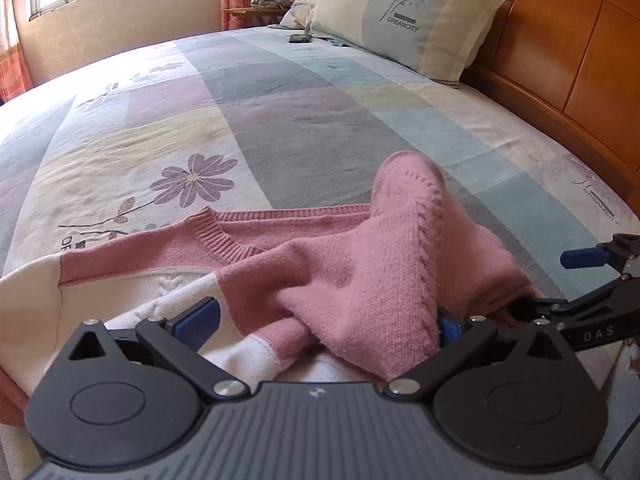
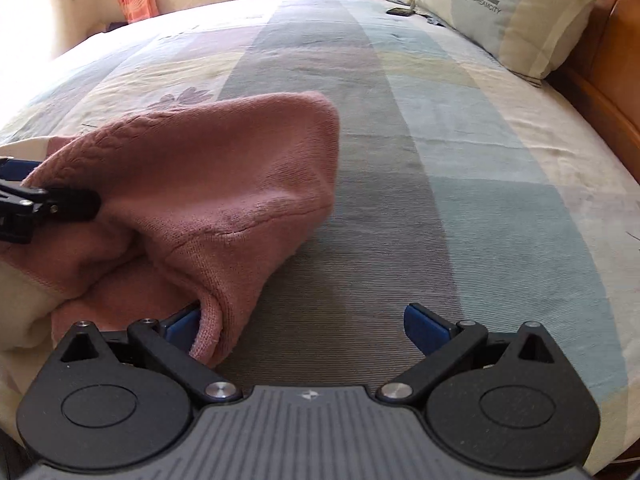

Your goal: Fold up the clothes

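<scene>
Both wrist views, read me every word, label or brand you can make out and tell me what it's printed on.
"DREAMCITY" on the pillow, under its flower print.
"DREAMCITY" on the bedsheet near the headboard, running sideways.
"DAS" on the right gripper, the rest cut off.
Dark lettering on the bedsheet beside the pink sweater: partly covered, unreadable.

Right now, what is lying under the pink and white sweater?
The sweater lies on the patchwork bedsheet, which shows all around it. Whether anything else sits beneath it cannot be seen; the knit covers that part.
</scene>
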A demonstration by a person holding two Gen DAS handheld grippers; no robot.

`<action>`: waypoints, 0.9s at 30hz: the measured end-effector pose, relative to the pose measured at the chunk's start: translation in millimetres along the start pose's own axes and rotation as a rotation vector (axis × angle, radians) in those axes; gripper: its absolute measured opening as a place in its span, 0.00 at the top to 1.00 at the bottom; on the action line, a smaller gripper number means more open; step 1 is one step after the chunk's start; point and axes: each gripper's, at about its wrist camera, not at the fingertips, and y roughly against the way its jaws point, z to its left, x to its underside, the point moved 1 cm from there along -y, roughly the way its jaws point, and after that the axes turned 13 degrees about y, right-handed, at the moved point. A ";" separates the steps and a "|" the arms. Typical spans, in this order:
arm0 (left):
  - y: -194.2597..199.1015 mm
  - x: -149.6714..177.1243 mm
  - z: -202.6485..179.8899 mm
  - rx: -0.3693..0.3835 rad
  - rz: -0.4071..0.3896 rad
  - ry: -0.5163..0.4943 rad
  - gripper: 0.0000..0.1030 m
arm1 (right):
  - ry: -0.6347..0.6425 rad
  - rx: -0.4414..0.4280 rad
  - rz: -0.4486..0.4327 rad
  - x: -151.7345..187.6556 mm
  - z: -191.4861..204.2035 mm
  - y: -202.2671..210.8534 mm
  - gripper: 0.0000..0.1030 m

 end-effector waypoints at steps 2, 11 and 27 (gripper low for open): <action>8.8 2.5 -11.0 0.003 -0.013 -0.034 0.01 | 0.009 0.074 -0.012 -2.2 -11.4 2.2 0.00; 67.9 16.3 -15.4 -0.021 -0.065 -0.047 0.01 | 0.000 0.129 -0.066 11.9 -24.5 15.7 0.00; 31.5 4.1 47.8 0.034 -0.032 0.153 0.01 | 0.031 -0.071 -0.098 22.2 -7.9 -6.8 0.00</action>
